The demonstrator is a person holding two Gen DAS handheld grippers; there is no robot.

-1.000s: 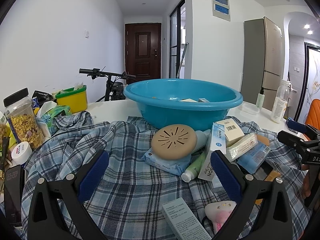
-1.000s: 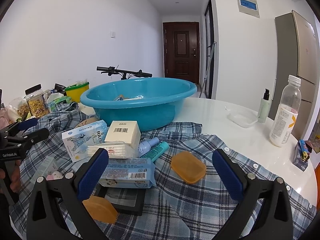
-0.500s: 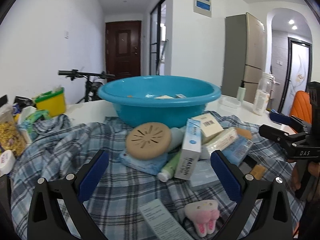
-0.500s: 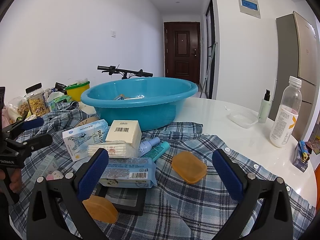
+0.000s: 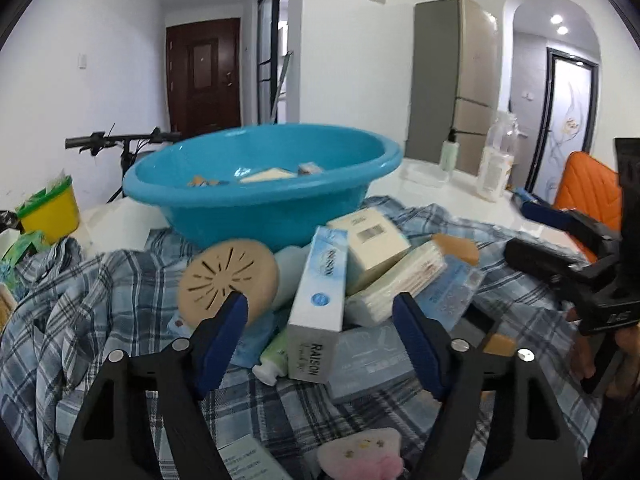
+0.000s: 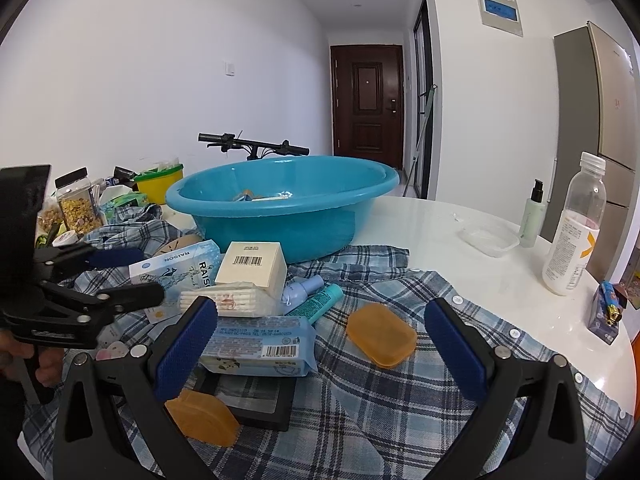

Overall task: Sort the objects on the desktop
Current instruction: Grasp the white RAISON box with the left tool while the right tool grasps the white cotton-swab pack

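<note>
Things lie in a heap on the checked blue cloth (image 6: 380, 400), low in the frame. Few sit inside the big round blue plastic tub (image 6: 280, 208). Left gripper (image 5: 320, 332) and right gripper (image 6: 320, 344) fingers are apart, holding nothing.

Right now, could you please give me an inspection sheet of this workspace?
Surface: white table, partly covered by a plaid shirt.
Job's things: blue basin already holds a few items; boxes, wipes pack, tubes and two orange soap cases piled on the shirt.
Clutter: bottle, pump bottle, snack jar, yellow tub.
Grippers: left gripper and right gripper open, empty.
Cables: nothing seen.
Surroundings: bicycle, door, fridge.
</note>
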